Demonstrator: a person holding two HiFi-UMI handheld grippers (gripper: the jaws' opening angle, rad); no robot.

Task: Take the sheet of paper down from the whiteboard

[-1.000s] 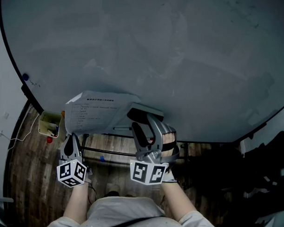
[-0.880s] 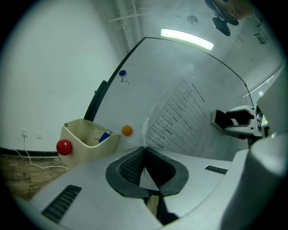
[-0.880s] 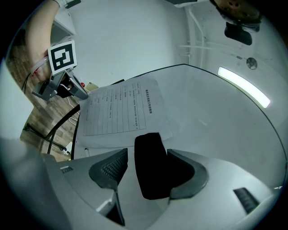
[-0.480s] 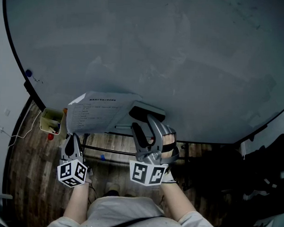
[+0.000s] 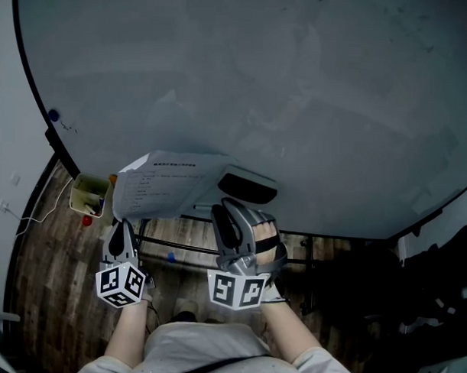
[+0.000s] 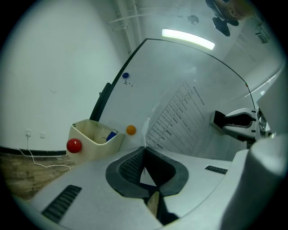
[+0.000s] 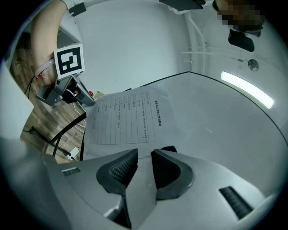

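Note:
The printed sheet of paper [image 5: 166, 184] hangs against the whiteboard [image 5: 283, 92], its lower left corner lifted off. My left gripper [image 5: 123, 227] is shut on that corner, and the paper's edge sits pinched between its pads [image 6: 144, 151]. A black and white eraser [image 5: 249, 185] clings to the board at the sheet's right edge. My right gripper [image 5: 237, 211] is just below the eraser and apart from it. Its jaws have just been closing to a narrow gap [image 7: 144, 155] with nothing between them. The sheet [image 7: 128, 116] lies ahead of them, with the eraser's black edge [image 7: 169, 148] beside the tips.
A cream pen tray [image 5: 88, 195] hangs at the board's lower left, with a red magnet [image 6: 74, 145] and an orange one [image 6: 130, 130] beside it. A blue magnet [image 5: 53, 115] sits higher up. The stand's black bars [image 5: 178, 249] cross above the wooden floor [image 5: 54, 275].
My right gripper's jaws went from wide apart to a narrow gap, and it drew back a little down and left from the eraser. The left gripper keeps its hold on the paper.

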